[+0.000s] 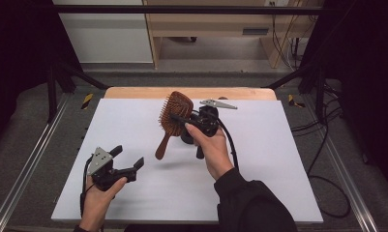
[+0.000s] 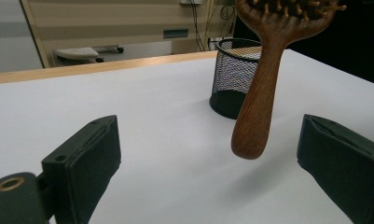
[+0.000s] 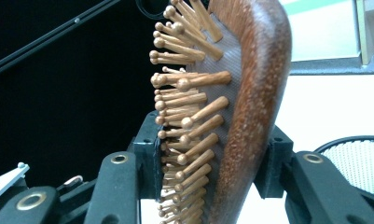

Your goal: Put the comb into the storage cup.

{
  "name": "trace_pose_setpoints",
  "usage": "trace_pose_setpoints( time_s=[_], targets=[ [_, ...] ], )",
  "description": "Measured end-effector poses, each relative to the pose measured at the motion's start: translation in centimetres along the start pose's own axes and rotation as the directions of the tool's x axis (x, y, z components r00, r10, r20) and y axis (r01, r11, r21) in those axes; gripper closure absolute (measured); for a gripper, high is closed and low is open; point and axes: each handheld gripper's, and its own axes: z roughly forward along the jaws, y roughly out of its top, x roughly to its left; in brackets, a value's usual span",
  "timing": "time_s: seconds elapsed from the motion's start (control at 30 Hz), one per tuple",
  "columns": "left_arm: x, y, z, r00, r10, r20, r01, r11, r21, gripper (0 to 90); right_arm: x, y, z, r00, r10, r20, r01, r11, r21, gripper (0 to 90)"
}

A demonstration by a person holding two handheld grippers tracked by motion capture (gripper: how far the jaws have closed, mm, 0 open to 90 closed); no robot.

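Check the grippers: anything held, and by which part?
The right gripper holds the wooden hairbrush by its head, jaws clamping bristle side and back, handle hanging free. The left gripper is open, empty.

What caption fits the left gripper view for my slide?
Open left gripper on the white table, facing the wooden hairbrush handle hanging above it, black mesh cup behind.

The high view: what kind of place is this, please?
Probably a lab recording station, not a home. A white table stands inside a dark metal frame, loose cables lie on the floor, and a hand-held right gripper grips a wooden hairbrush.
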Motion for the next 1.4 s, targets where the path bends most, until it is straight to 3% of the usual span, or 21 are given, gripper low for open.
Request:
trace_pose_setpoints(
  time_s=[0.6, 1.4],
  targets=[
    [1.3, -0.1, -0.1, 0.9991, -0.016, -0.039, 0.015, 0.9996, -0.024, 4.9, -0.4, 4.8, 0.2, 0.9993, -0.026, 0.027, 0.027, 0.999, -0.045, 53.2],
    [1.9, -0.3, -0.1, 0.9983, -0.029, -0.051, 0.028, 0.9992, -0.027, 4.6, -1.7, 7.9, -0.7, 0.9974, -0.023, 0.068, 0.029, 0.996, -0.086, 52.8]
  ],
)
